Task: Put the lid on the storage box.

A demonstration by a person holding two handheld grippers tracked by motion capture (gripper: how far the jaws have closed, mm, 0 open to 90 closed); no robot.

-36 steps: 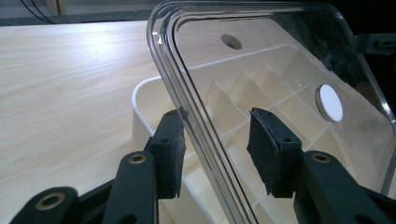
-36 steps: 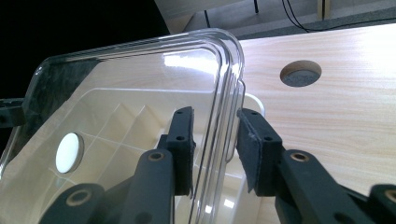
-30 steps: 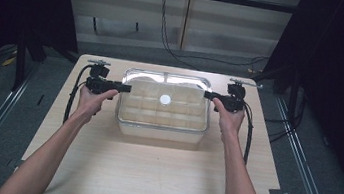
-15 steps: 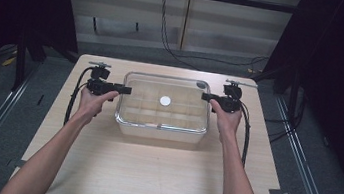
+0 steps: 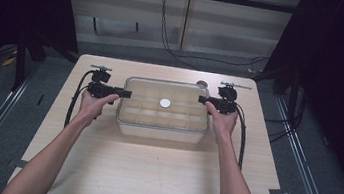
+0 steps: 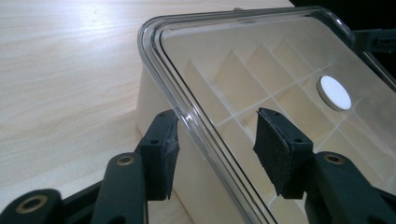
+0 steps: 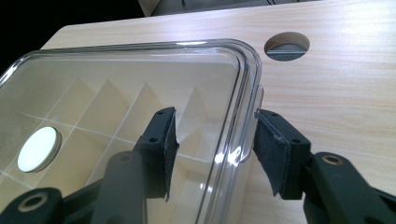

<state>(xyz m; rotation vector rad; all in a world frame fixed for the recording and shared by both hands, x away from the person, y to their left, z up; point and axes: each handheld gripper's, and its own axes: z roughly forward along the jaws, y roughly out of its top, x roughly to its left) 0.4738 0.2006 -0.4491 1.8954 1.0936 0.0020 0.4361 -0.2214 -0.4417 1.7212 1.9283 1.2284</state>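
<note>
Left hand-held gripper sits at the left-centre of the high view, jaws just opened and apart around the clear lid's rim without pressing. At centre the divided box rests on the counter. Right hand-held gripper, likewise just opened, straddles the opposite rim.

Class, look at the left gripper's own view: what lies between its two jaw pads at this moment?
In the left gripper view, the rim of the clear lid on the divided box runs between the left gripper pads; the jaws, just opening, straddle it without pressing.
</note>
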